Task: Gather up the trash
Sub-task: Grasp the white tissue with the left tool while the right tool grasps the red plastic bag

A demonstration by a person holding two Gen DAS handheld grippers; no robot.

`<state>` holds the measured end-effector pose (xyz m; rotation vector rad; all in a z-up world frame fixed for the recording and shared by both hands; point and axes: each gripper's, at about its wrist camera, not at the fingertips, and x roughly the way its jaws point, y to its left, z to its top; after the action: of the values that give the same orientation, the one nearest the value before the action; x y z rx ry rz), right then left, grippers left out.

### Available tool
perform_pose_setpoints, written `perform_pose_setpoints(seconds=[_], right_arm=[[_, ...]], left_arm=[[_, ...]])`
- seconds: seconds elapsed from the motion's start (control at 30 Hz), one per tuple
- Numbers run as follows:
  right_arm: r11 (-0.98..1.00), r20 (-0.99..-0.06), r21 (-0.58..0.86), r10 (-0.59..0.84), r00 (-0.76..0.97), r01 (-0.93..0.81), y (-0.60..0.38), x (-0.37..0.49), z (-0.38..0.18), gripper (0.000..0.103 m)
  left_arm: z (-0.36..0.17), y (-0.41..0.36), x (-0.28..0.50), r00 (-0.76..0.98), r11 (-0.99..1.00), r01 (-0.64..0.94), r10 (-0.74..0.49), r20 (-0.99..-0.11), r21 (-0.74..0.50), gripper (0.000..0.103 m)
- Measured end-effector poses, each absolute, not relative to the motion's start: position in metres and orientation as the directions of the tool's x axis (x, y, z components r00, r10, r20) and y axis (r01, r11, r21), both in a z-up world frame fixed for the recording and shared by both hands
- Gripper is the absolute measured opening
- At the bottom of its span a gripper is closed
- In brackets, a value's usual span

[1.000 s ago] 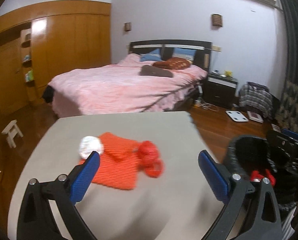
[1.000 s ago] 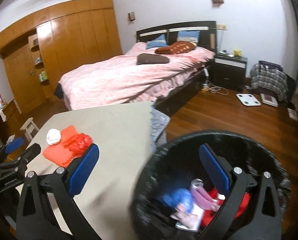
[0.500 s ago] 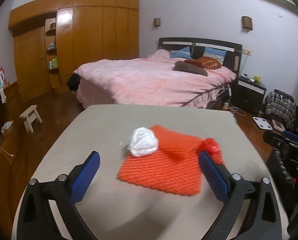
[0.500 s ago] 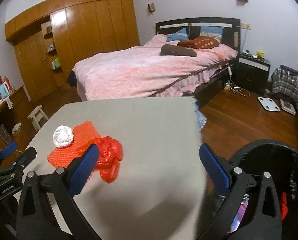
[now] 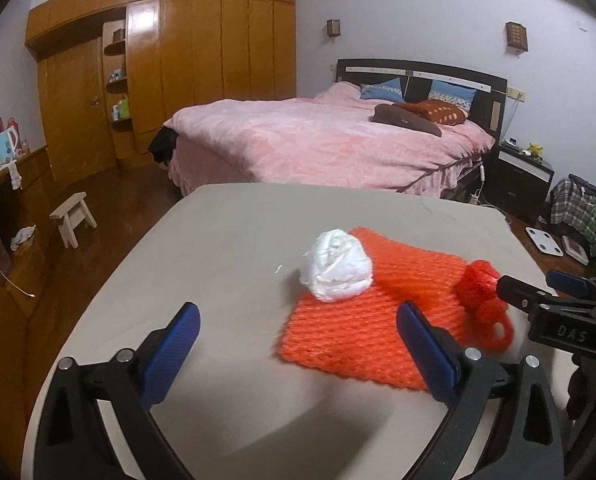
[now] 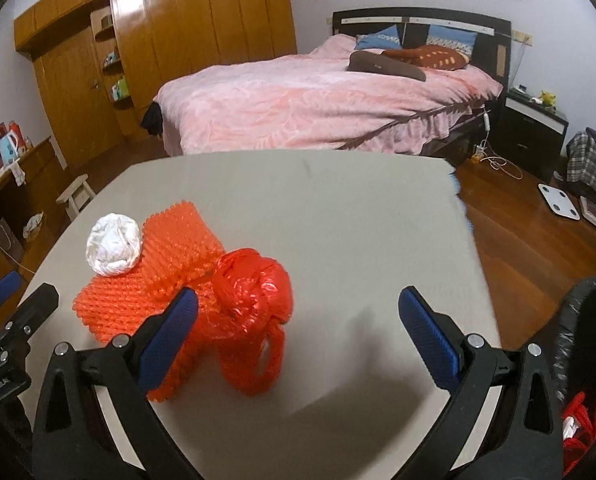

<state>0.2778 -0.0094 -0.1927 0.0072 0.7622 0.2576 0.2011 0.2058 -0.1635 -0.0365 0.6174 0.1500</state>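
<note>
The job looks partly done; the bin (image 6: 586, 364) at the right edge of the right view already has some red stuff and a bit of white in it, but most of its inside is hidden, so I cannot tell how full it is; it sits on the floor just off the right side of the table (image 6: 338, 208).

Three bits of trash are left on the table: a white wad (image 5: 337, 265), an orange net (image 5: 362, 320) and a red bag (image 6: 254, 312); the wad rests on the far left corner of the net; the bag, knotted with a loop handle, lies touching the right side of the net.

The left gripper (image 5: 298, 354) is wide open and holds nothing; it hangs over the table near the front of the net, with its right finger over the net's edge; the right gripper (image 6: 298, 338) is wide open too and empty; the bag sits just ahead of its left finger, so I think the bag is the next thing to grab; then the wad and the net still need to go in the bin.
</note>
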Motion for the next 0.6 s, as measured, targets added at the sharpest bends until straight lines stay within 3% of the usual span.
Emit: perform_pose_setpoints(seconds=[0.3,0.37,0.5,0.57,0.6], right_arm=[[0.962,-0.718,0.095,0.244,0.652,-0.256,0.009,0.294,-0.205,0.096],[0.959,-0.730,0.095,0.249,0.637,-0.266,0.012,0.295,-0.209,0.084],[0.952,-0.746,0.111,0.270,0.609,-0.285,0.016,0.297,-0.213,0.072],[0.945,-0.750,0.124,0.289,0.595,-0.303,0.017,0.296,-0.214,0.056],[0.941,-0.755,0.132,0.299,0.584,-0.312,0.018,0.296,-0.215,0.054]], left_arm=[[-0.173,0.212,0.205,0.794,0.987,-0.163,0.131,-0.594,-0.001,0.097],[-0.174,0.213,0.205,0.792,0.987,-0.163,0.128,-0.597,-0.005,0.097],[-0.176,0.213,0.205,0.792,0.986,-0.165,0.128,-0.598,-0.007,0.097],[-0.176,0.212,0.205,0.791,0.986,-0.164,0.128,-0.599,-0.005,0.097],[-0.176,0.212,0.205,0.791,0.986,-0.164,0.128,-0.599,-0.006,0.097]])
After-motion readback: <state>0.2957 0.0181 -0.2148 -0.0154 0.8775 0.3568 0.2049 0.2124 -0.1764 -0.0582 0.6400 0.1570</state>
